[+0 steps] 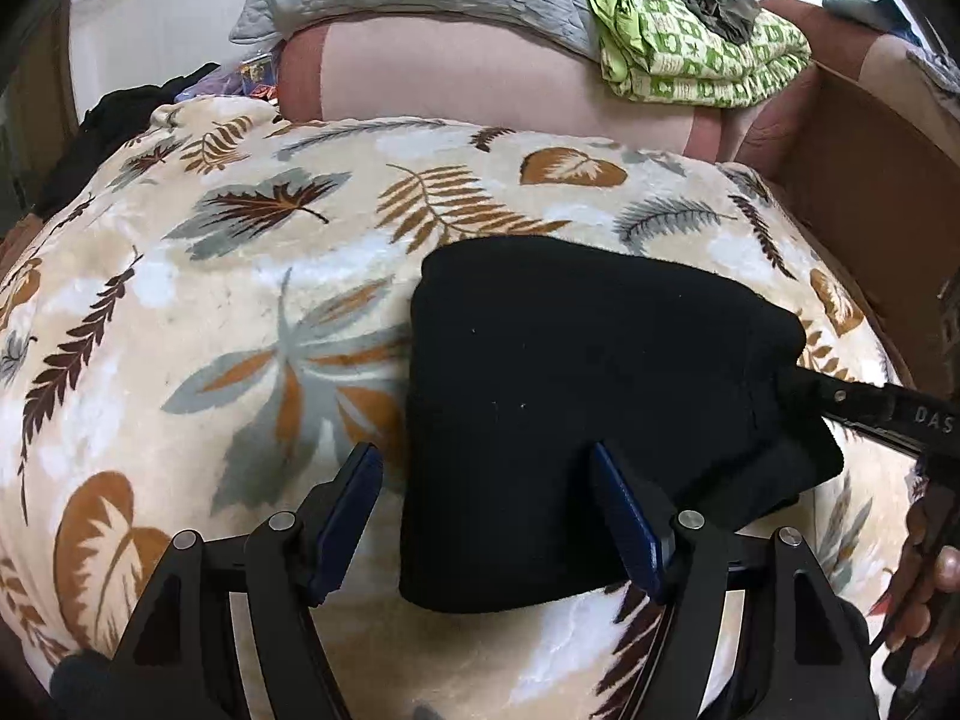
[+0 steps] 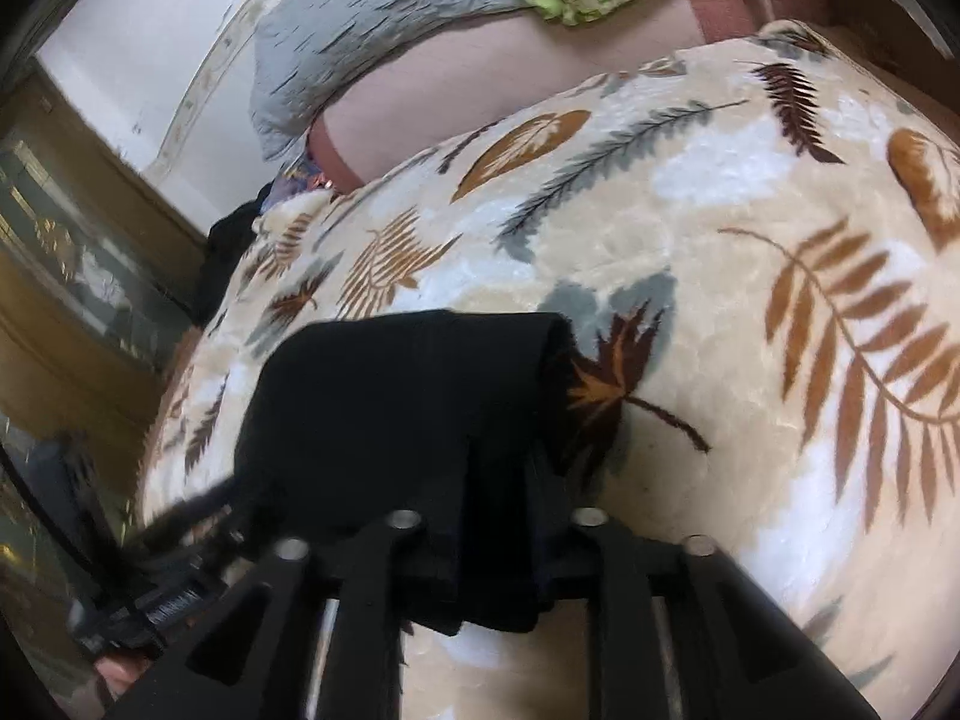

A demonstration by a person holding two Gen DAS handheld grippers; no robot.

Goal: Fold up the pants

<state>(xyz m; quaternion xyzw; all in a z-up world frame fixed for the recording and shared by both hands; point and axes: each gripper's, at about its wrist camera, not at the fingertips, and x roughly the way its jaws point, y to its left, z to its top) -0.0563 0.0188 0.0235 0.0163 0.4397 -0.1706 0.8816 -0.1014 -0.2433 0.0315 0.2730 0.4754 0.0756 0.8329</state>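
Nearly folded: left gripper spread wide, empty, straddling pants' left edge; black pants bundled on blanket, long axis running rightward; right gripper clamped on pants' right end, nearer.

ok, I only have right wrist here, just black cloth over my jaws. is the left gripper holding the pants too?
Observer: No. The left gripper is open and holds nothing. One finger is over the pants, the other over the leaf blanket.
Operator: how do the pants lie?
Observer: As a compact folded block on the blanket. The right gripper comes in from the side, clamped on the block's right edge.
Operator: anything past that edge?
Observer: A cardboard box stands beside the blanket there.
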